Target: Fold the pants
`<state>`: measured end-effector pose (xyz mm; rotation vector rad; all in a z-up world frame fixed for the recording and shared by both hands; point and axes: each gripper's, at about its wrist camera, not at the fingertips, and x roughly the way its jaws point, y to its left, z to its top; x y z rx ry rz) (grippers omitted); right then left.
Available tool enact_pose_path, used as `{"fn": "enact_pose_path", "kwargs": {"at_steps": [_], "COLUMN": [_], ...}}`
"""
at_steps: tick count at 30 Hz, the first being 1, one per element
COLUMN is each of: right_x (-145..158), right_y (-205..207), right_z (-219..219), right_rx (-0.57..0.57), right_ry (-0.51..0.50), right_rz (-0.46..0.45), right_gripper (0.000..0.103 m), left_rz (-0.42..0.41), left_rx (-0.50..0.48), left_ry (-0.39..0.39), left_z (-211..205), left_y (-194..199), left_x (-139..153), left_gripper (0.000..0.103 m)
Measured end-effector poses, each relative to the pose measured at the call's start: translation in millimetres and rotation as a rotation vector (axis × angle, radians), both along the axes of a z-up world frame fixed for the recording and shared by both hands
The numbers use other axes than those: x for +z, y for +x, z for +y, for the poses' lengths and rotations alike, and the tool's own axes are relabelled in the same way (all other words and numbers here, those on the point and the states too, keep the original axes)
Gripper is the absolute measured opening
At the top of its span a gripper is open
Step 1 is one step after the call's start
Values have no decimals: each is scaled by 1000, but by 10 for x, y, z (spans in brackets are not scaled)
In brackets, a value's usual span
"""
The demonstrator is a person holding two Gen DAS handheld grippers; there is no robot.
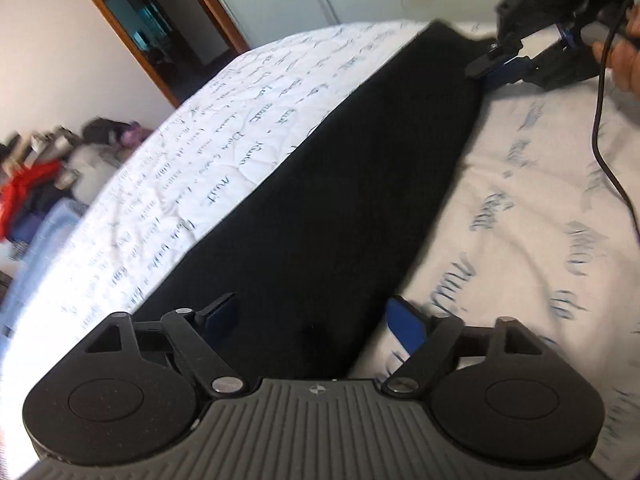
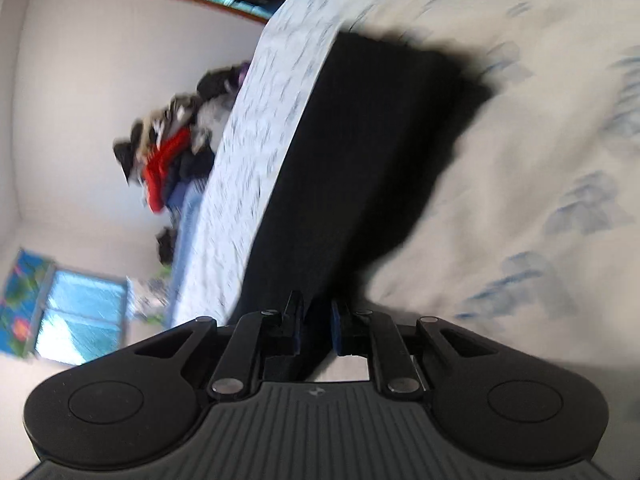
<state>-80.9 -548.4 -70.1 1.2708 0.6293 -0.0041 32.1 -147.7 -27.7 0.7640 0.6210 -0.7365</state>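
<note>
Black pants (image 1: 340, 184) lie flat as a long strip on a white bedspread with blue script (image 1: 224, 152). My left gripper (image 1: 314, 316) is open, its blue-padded fingers spread over the near end of the pants. My right gripper (image 1: 500, 62) shows at the far end in the left wrist view, pinching the pants' edge. In the right wrist view the right gripper (image 2: 316, 320) is shut on the black fabric (image 2: 360, 152), which stretches away across the bed.
A pile of clothes (image 1: 44, 176) lies on the floor beside the bed, also in the right wrist view (image 2: 172, 152). A wood-framed doorway (image 1: 160, 28) is in the wall beyond. A window (image 2: 76, 320) shows at lower left. A black cable (image 1: 604, 128) hangs from the right gripper.
</note>
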Motion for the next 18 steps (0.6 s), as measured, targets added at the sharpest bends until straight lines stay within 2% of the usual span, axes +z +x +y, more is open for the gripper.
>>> {"fn": "enact_pose_path", "kwargs": {"at_steps": [1,4,6,7,10,12,13,14,16,18], "right_x": [65,397,544,577,590,553,513,475,371,208], "right_y": [-103,-330,-229,-90,343,511,497,427,161,-136], "right_z": [-111,-404,-576,-665,-870,-920,-937,-938,-932,-947], "right_rx": [-24,-127,-119,-77,-12,34,37,45,18,-57], "right_ry": [-26,-223,-277,-292,-357,-404,-391,-362,-267,-137], "right_rz": [-21,-85,-119,-112,-12,89,121,108,45,-5], "right_gripper": [13,14,15,19,20,20,20,20,20,20], "left_rz": [32,81,76,64,47,36,37,47,79,88], "left_rx": [14,53,76,93,115,126,123,118,115,123], "left_ry": [-30,-112,-149,-150,-141,-126,-129,-138,-153,-142], "left_z": [70,145,91,37,-134,-178,-175,-164,-115,-134], "left_y": [29,137,230,261,313,322,299,283,282,300], "left_x": [63,221,276,282,263,234,225,211,190,152], "left_gripper": [84,84,84,84,84,84,85,85,85,85]}}
